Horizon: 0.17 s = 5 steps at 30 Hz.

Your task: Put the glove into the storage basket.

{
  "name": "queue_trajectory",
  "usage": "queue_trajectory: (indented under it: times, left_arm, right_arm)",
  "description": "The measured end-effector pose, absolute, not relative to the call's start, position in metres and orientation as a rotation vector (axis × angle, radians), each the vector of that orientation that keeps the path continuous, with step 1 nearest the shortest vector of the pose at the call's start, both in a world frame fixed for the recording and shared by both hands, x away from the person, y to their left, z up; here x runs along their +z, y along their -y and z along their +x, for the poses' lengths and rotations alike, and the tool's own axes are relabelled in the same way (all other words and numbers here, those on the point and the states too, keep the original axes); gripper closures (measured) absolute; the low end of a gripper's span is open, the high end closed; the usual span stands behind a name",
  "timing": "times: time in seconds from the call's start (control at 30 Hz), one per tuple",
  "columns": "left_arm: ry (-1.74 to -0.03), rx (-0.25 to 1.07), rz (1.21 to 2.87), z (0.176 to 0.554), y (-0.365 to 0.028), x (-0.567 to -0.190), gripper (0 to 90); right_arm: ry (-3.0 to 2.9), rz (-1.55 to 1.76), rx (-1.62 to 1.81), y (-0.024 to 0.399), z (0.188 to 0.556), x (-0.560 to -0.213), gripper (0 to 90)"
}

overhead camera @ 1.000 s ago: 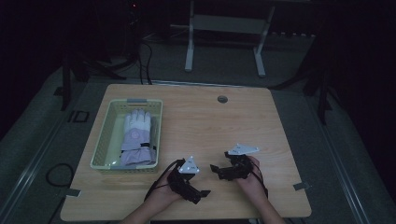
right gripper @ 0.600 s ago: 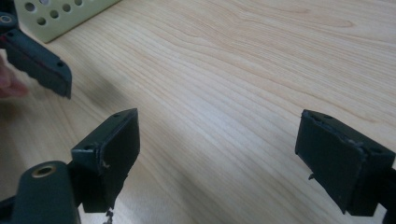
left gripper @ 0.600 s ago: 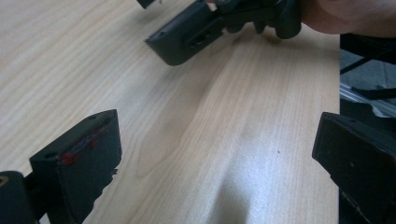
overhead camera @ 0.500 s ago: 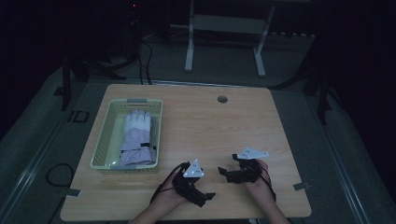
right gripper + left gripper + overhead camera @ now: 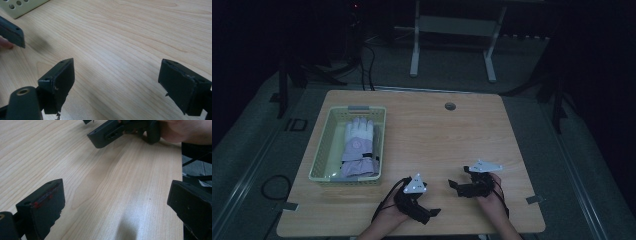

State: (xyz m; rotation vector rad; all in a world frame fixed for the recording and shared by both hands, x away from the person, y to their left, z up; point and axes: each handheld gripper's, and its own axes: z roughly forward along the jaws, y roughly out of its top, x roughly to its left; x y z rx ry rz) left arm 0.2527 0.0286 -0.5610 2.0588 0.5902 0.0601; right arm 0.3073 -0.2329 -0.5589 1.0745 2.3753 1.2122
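A pale glove with a lilac cuff lies in a cream perforated basket on the left of the wooden table. My left gripper rests low near the front edge, jaws wide apart and pointing right. My right gripper lies just to its right, also open, jaws pointing left. In the left gripper view, my left gripper has only bare wood between its jaws, and the other gripper shows at the top, held in a hand. In the right gripper view, my right gripper spans bare wood.
A small round grommet sits near the table's far edge. A corner of the basket shows at the top left of the right gripper view. A metal frame stands on the floor beyond the table.
Both hands have drawn back toward the front edge, and the left gripper has swung to point right. The glove and basket have not moved.
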Motion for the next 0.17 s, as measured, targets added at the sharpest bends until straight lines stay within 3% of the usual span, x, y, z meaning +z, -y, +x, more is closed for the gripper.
queue_trajectory:
  times: [0.17]
  left_arm:
    - [-0.594,0.048,2.046,0.2533,-0.0301,-0.5611,1.8]
  right_arm:
    - [-2.370,1.075,1.203,0.2341,0.3079,-0.5598,13.6]
